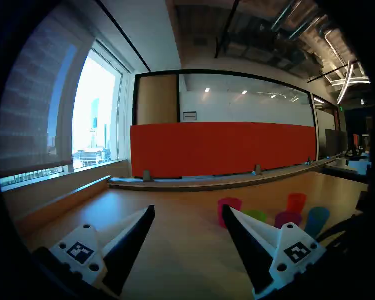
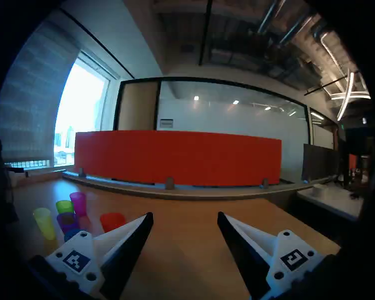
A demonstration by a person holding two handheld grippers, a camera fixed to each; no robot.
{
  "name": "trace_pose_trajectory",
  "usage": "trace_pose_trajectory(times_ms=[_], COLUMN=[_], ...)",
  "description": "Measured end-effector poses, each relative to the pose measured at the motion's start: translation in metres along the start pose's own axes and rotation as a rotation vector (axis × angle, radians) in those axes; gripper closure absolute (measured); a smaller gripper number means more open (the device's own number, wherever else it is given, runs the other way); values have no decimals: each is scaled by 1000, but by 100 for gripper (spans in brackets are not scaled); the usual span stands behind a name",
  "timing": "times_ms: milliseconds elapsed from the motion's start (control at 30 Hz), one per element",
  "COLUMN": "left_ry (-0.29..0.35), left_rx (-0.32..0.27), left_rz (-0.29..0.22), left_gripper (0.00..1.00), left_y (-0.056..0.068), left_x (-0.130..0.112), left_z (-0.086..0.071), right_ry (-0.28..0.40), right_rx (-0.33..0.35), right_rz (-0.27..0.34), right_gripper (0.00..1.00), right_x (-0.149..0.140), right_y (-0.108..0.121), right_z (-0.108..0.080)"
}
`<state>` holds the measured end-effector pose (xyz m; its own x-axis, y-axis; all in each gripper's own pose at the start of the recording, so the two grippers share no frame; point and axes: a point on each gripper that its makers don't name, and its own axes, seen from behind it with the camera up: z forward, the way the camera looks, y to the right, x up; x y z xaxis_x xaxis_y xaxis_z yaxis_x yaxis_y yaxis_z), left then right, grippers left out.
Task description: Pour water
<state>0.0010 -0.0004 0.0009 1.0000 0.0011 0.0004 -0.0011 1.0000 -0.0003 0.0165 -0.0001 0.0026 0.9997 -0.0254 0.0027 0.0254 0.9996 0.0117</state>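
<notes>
Your left tool (image 1: 187, 210) is spread wide, with nothing between its fingers, and hangs low over the wooden surface (image 1: 187, 260). The cups stand ahead of it and off to its right. A pink cup (image 1: 229, 204) is just past the right fingertip, which partly covers it. A green cup (image 1: 257, 215) is next to the pink one, then a purple cup (image 1: 288, 218). An orange cup (image 1: 296, 201) stands a little farther back, and a blue cup (image 1: 317, 219) is farthest to the right.

Your right tool (image 2: 184, 216) is spread too and pinches nothing. From it the same group lies ahead and to the left. The orange cup is nearest the left fingertip, and the blue cup peeks out from behind that finger. A yellow cup (image 2: 44, 222) stands at the far left of the group. All the cups are upright on the surface, close together, and none touches either tool.

Beyond both tools a red partition (image 1: 222, 149) runs along the far edge of the surface. A bright window (image 1: 95, 125) is off to the left.
</notes>
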Motion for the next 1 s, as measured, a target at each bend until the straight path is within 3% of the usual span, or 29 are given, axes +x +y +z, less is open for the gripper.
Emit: trace_pose_trajectory(times_ms=[400,700,1000], left_ry=[-8,-10,-10], left_rx=[-53,-90,-112], left_rz=[-6,-31,-48], left_gripper=[0,0,0], left_y=[2,8,8], left_x=[40,61,91], left_z=[21,28,31], right_ry=[5,-18,-11], right_rx=[9,30,47], right_rz=[46,92,92], right_gripper=[1,0,1], right_x=[48,61,90], right_y=[0,-1,-2], right_z=[6,8,10])
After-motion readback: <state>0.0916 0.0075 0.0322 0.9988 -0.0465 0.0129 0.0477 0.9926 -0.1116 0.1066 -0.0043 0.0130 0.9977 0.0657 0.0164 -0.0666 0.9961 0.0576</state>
